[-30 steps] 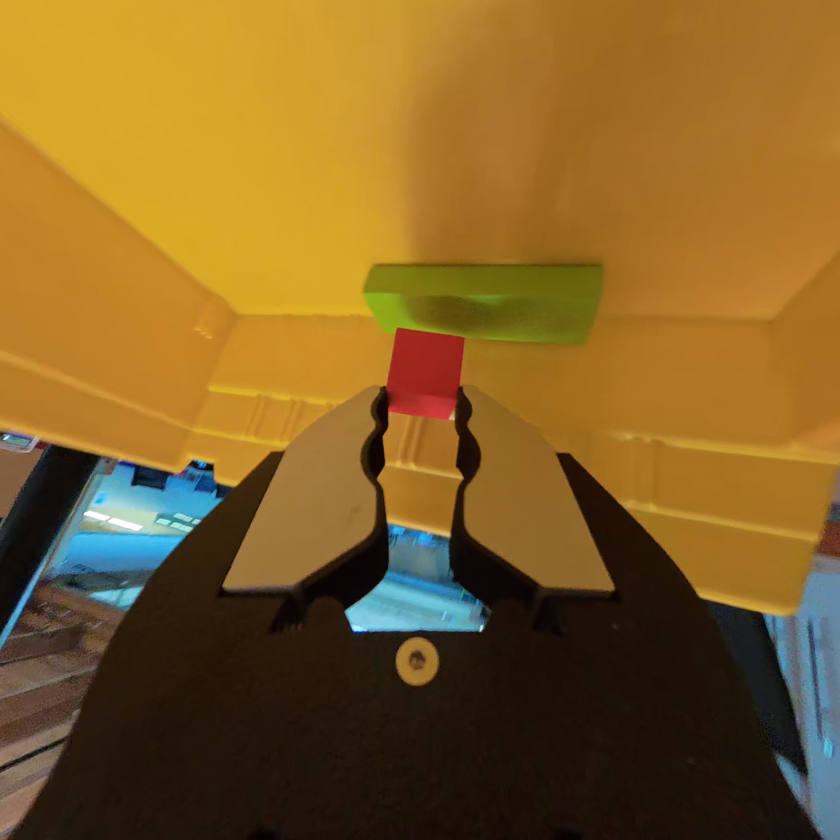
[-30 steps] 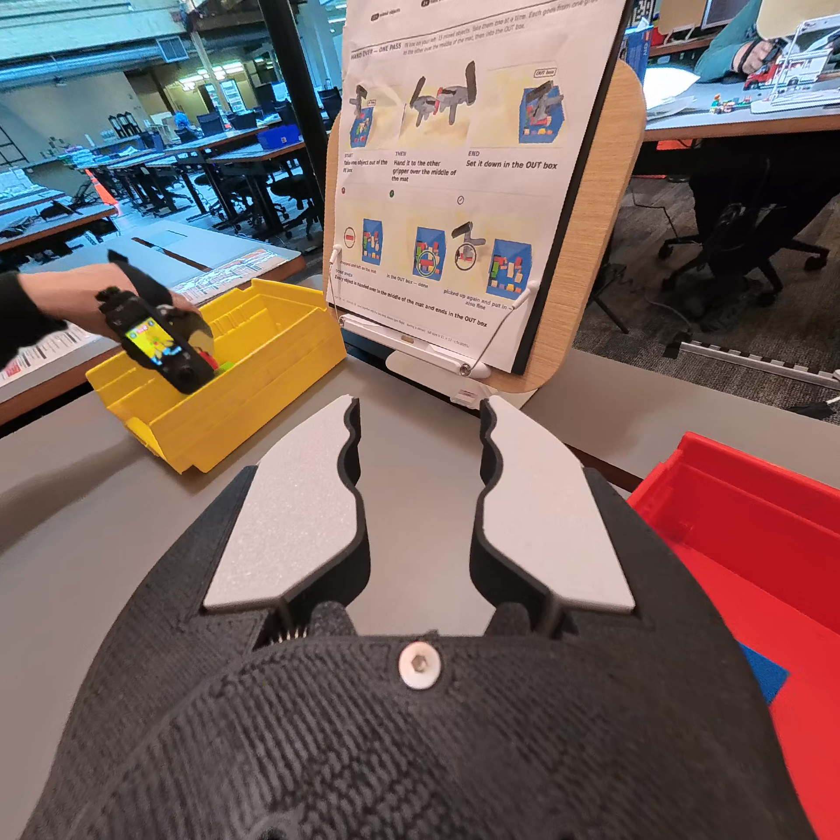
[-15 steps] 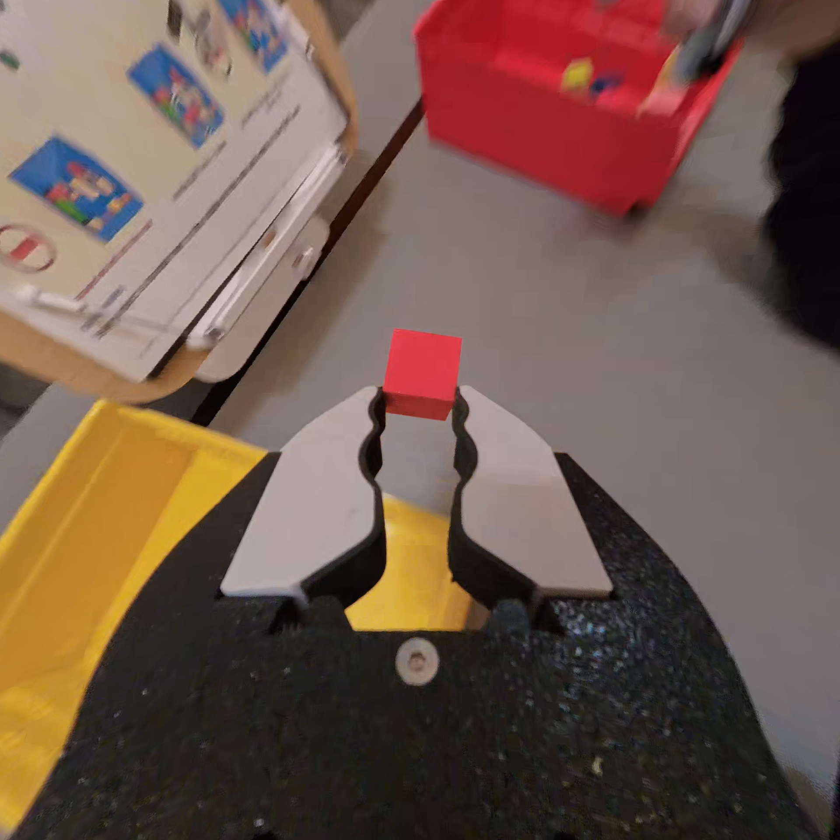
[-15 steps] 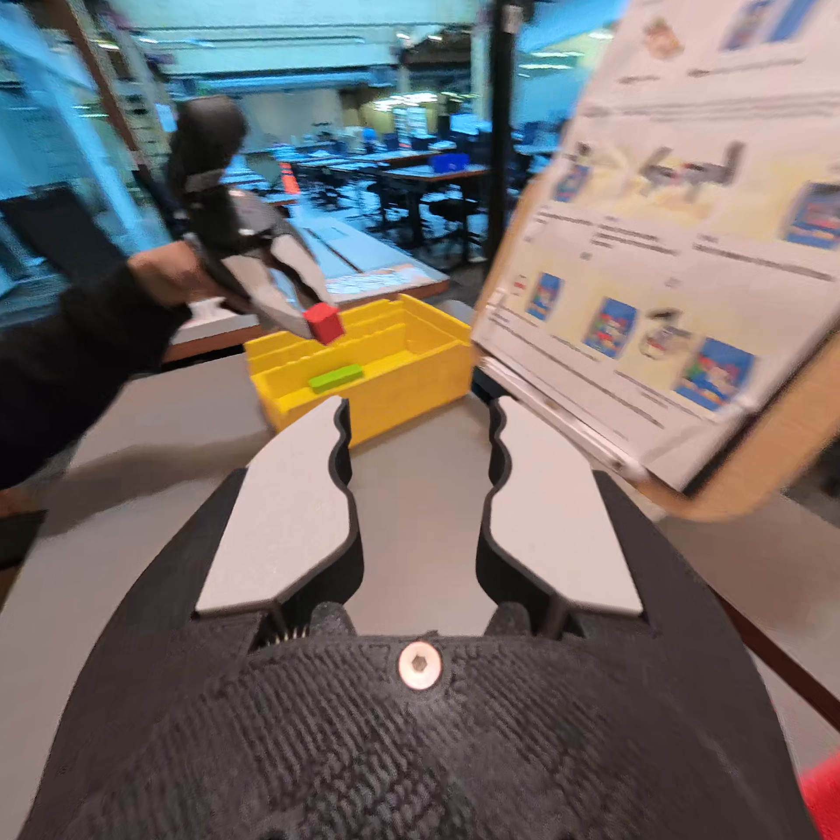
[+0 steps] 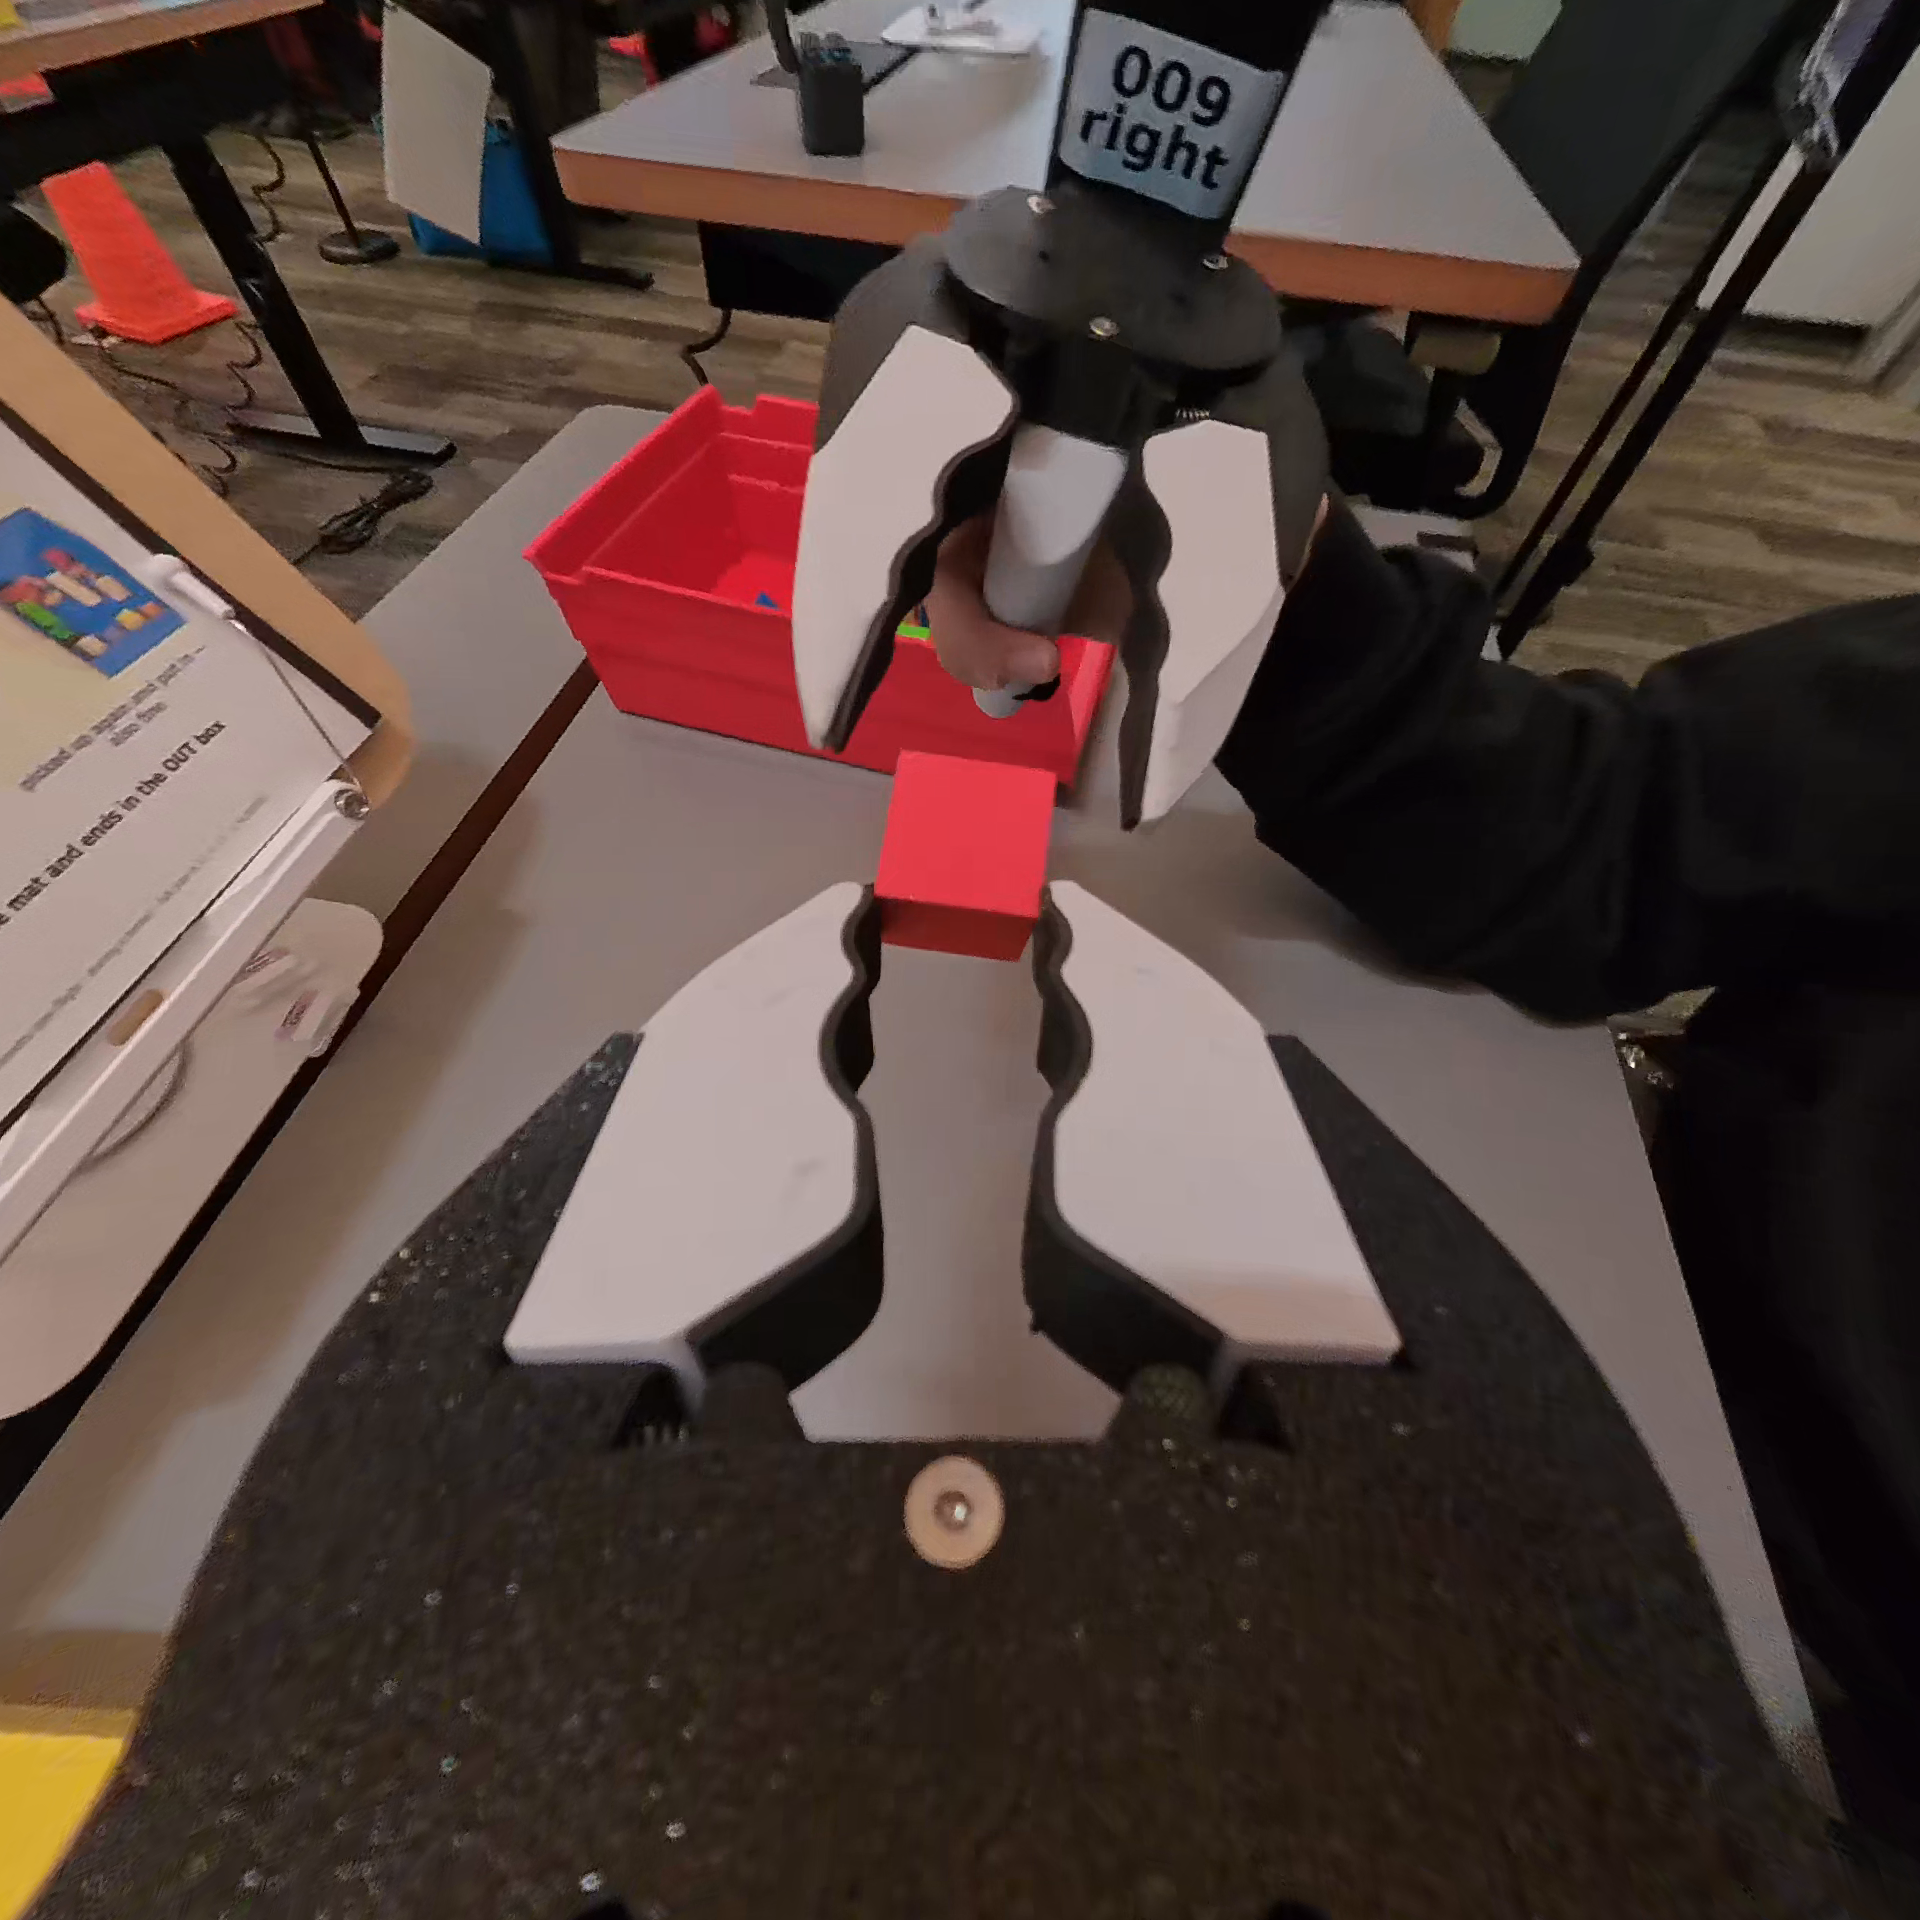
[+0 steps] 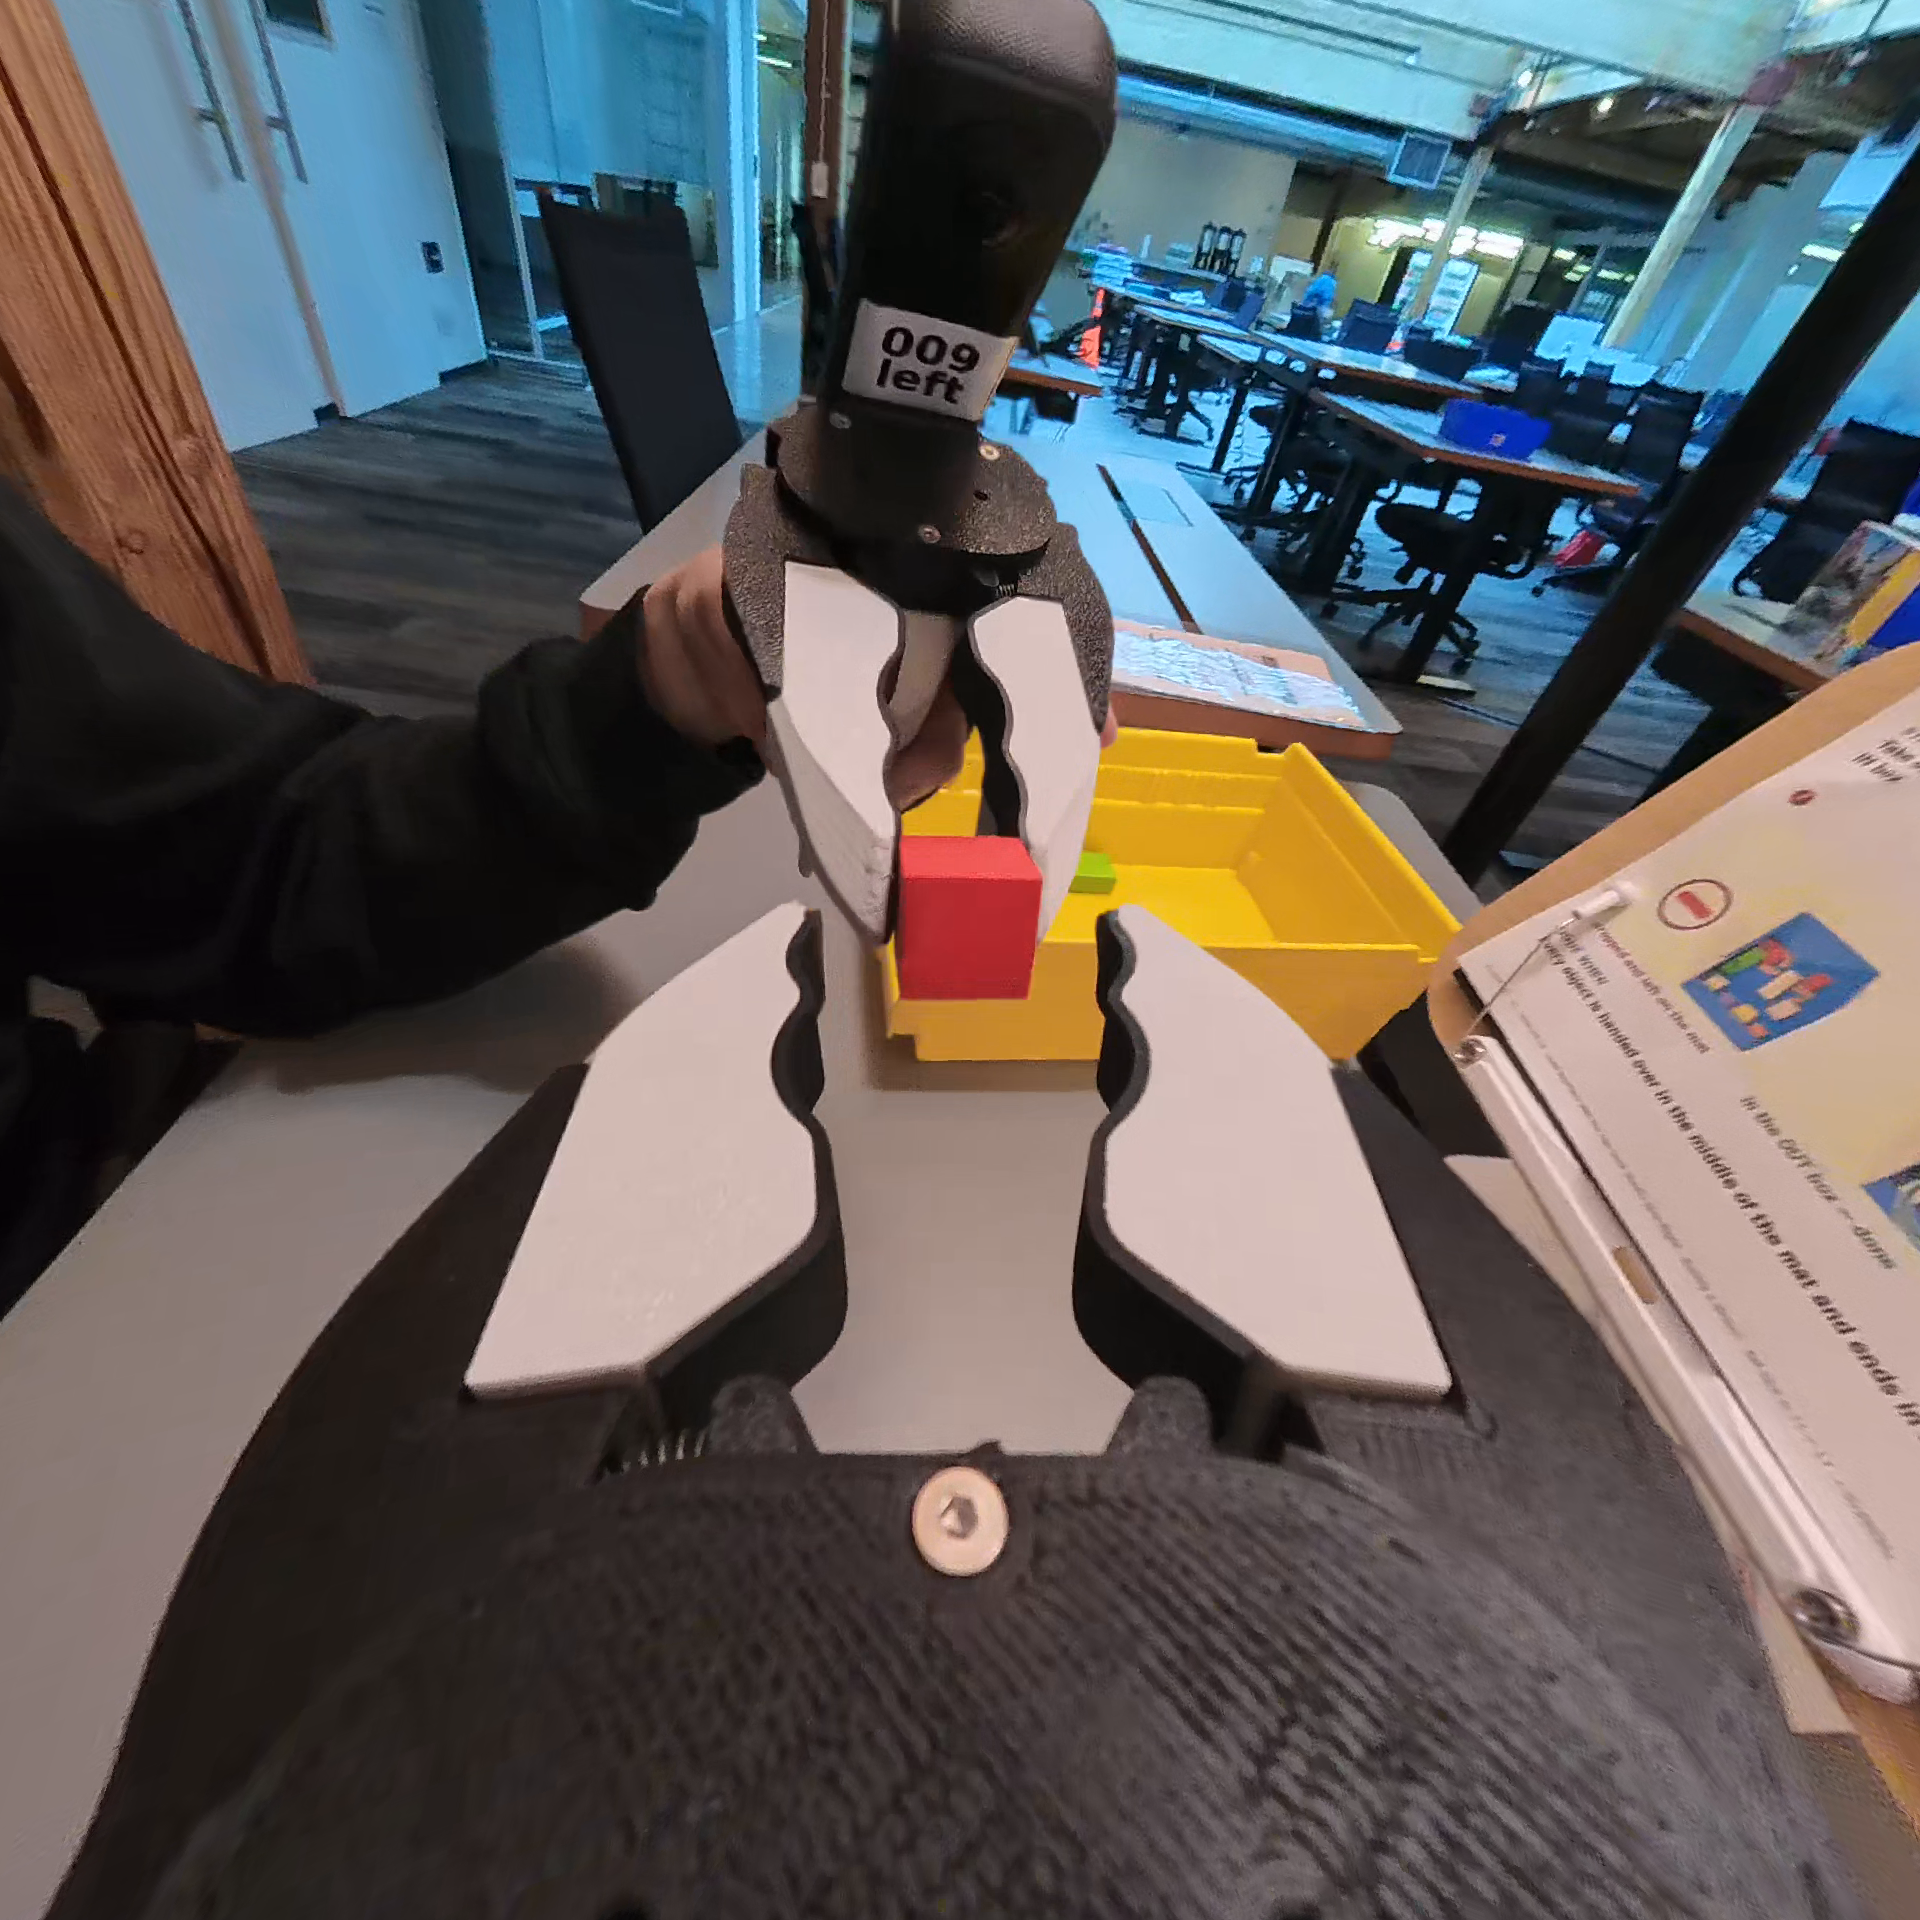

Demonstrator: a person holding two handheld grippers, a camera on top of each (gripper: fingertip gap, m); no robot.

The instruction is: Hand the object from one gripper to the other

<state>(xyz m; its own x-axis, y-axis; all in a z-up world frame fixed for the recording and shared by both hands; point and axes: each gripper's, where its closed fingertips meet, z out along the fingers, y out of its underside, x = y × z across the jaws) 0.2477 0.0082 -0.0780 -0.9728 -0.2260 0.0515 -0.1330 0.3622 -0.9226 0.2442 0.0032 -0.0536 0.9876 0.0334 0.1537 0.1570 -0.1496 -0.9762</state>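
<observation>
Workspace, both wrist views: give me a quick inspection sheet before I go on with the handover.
Surface: grey table, bare in the middle.
Job's things: red cube held in the air; yellow bin holding a green block; red bin with small pieces inside.
Clutter: instruction board on a stand at the table's edge.
Grippers: left gripper jaws pressed on the cube's sides; right gripper jaws wide open facing the cube, not touching it.
Cables: some on the floor beyond the table.
Surroundings: desks, chairs, orange cone.
</observation>
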